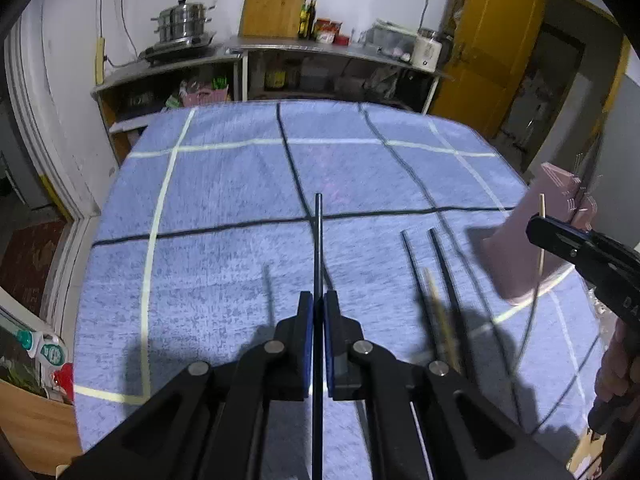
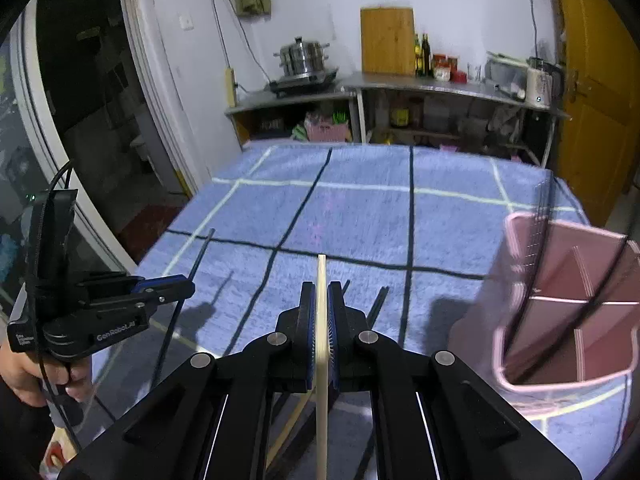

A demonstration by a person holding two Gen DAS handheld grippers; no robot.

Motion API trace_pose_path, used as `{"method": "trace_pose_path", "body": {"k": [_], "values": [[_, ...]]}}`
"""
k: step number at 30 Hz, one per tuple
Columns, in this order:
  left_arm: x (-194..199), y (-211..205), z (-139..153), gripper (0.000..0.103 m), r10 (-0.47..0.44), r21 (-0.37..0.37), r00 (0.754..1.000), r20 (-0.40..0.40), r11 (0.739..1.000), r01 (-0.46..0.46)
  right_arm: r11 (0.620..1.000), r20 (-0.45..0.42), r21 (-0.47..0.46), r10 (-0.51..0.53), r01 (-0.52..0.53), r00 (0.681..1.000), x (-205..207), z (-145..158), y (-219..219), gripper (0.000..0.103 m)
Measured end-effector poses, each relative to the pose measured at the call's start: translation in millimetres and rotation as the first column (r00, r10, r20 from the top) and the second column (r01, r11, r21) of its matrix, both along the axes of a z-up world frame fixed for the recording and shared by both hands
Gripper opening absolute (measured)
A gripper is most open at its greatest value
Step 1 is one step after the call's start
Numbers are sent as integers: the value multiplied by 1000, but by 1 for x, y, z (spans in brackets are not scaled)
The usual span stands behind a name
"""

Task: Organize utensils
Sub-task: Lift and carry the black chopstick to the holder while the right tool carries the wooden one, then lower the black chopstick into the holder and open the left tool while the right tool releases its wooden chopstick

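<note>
Jaws of the left gripper point(image 1: 319, 304) clamp a black chopstick point(image 1: 318, 240); the right gripper point(image 2: 321, 296) pinches a pale wooden chopstick point(image 2: 321, 280). Only the right view reveals the pink holder's point(image 2: 560, 384) divided compartments.

**Kitchen clutter behind the blue cloth**

A blue cloth point(image 1: 224, 200) crossed by pale and dark lines covers the desk. Beyond its far edge runs a steel counter point(image 1: 320, 46) with open shelves beneath. On the counter's left end a stacked steel steamer pot point(image 1: 182, 20) sits on a cooktop. A wooden cutting board point(image 1: 274, 4) leans upright against the white wall near the middle, with dark bottles point(image 1: 307, 20) and red packets point(image 1: 329, 31) just to its right. A white appliance point(image 1: 427, 50) stands at the counter's right end, near a yellow door point(image 1: 488, 40). A pink basket point(image 2: 326, 130) rests on the lower shelf.
</note>
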State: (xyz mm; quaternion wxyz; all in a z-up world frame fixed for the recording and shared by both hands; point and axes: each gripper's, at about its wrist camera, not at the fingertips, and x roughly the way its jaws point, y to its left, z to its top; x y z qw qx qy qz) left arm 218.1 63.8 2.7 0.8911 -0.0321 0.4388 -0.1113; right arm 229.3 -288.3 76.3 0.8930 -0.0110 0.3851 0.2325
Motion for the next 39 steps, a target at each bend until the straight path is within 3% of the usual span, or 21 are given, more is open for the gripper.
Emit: {"method": "trace_pose_path", "body": {"k": [7, 19, 30, 39], "values": [[-28, -8, 44, 5, -22, -25, 997, 77, 999, 24, 1000, 66, 26, -13, 11, 998, -26, 35, -19, 6], [-57, -39, 100, 5, -88, -76, 980, 179, 992, 103, 997, 129, 58, -51, 44, 990, -58, 69, -50, 6], [-53, -104, 116, 5, -200, -140, 961, 190, 964, 228, 988, 160, 69, -145, 135, 976, -69, 90, -101, 6], [-34, -145, 152, 5, -237, -188, 941, 243, 940, 285, 976, 217, 89, -213, 198, 953, -60, 123, -136, 6]]}}
